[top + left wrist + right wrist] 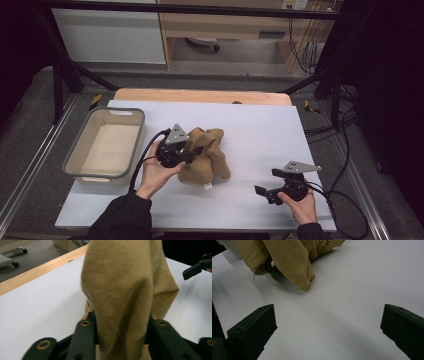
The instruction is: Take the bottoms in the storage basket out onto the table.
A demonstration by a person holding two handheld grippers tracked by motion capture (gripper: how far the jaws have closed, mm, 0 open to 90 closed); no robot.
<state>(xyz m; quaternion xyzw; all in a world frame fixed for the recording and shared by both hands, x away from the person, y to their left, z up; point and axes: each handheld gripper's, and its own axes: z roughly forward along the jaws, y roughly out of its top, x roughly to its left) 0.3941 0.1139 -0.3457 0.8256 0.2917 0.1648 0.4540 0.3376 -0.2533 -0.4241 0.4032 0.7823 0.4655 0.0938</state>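
Tan cloth (205, 156), bunched in a soft heap near the middle of the white bench (260, 130). Light and limp, likely to sag and slide; best taken by a thick fold or an outer edge. Fold of it standing between the fingers (83, 340) of the left gripper (192, 152), those part-open, seemingly loose around the cloth rather than pinching hard. Right gripper (267, 185) well apart toward the near right corner, fingers (252, 327) spread wide, nothing between them. Grey bin (75, 150) at the left edge, near the cloth. Plenty of bare surface to the right and beyond for spreading.
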